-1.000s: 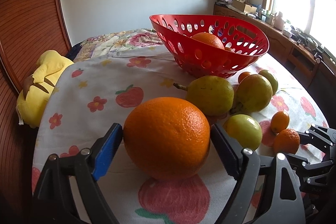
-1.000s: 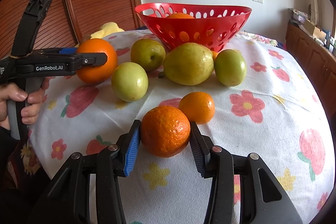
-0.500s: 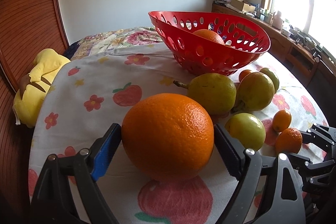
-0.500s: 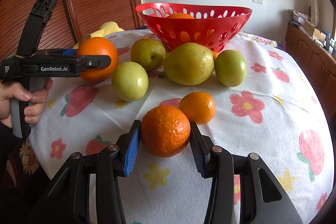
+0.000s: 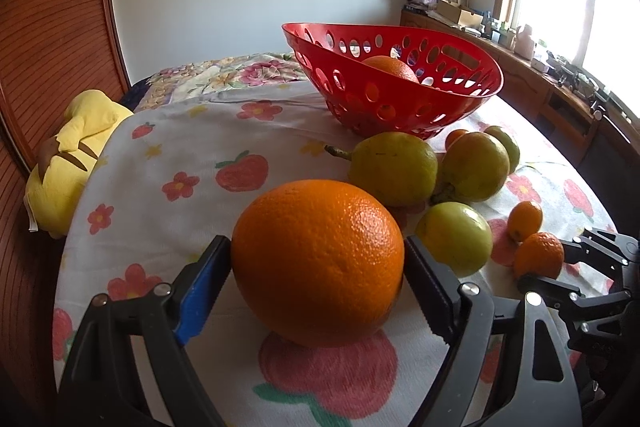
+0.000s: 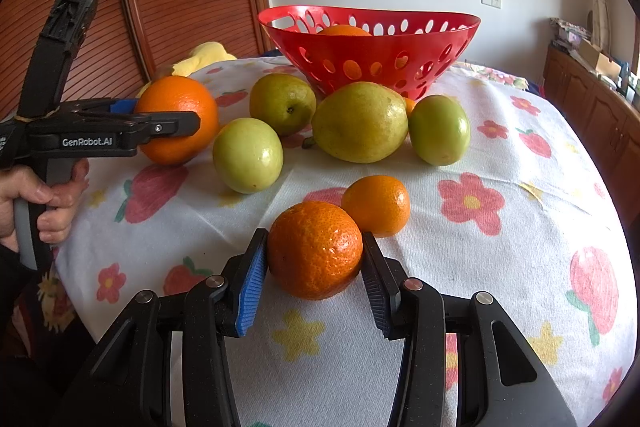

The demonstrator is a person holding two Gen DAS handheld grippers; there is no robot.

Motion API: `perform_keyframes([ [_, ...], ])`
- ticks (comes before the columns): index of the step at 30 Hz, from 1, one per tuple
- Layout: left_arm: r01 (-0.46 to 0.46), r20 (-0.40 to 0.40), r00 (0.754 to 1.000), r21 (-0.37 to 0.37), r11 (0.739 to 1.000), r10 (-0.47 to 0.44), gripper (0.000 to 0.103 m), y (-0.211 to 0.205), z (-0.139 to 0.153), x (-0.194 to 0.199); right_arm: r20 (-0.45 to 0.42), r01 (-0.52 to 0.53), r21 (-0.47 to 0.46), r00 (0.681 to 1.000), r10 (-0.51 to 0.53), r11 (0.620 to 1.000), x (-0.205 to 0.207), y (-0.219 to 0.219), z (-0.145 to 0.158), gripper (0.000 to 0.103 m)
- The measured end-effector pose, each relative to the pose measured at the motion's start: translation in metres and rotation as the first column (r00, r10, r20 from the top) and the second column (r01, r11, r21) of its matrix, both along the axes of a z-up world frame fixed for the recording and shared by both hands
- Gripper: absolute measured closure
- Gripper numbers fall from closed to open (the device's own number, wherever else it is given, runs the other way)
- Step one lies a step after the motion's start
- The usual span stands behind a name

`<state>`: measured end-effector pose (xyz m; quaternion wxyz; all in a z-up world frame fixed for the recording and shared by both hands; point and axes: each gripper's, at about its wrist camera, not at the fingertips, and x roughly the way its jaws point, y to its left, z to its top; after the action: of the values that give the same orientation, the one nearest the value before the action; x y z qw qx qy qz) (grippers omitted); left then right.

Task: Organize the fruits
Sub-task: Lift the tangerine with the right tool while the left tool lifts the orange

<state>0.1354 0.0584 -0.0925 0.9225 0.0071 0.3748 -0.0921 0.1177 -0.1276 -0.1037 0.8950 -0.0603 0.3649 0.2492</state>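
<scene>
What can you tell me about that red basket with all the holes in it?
The red perforated plastic basket is a wide, shallow bowl with flaring walls punched with oval holes. It stands upright on the flower-printed tablecloth, at the far side behind the green fruits. One orange lies inside. Neither gripper touches it.

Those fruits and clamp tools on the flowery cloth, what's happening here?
A person is sorting fruit with two hand-held grippers. The left gripper grips a large orange; the right gripper grips a small tangerine. The red basket holds one orange; pears and green fruits wait on the cloth.
</scene>
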Motion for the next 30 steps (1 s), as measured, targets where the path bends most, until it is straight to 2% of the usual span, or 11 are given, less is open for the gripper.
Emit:
perform_keyframes([
  [11, 0.024, 0.029, 0.999, -0.025, 0.999, -0.024, 0.018, -0.006, 0.007, -0.018, -0.007, -0.001, 0.003, 1.0, 0.001, 1.0, 0.001, 0.0, -0.001, 0.058],
  [30, 0.047, 0.144, 0.989, -0.04, 0.998, -0.041, 0.018, -0.01, 0.055, -0.024, 0.019, 0.007, -0.024, 1.0, -0.006, 1.0, -0.004, -0.001, 0.006, 0.059],
])
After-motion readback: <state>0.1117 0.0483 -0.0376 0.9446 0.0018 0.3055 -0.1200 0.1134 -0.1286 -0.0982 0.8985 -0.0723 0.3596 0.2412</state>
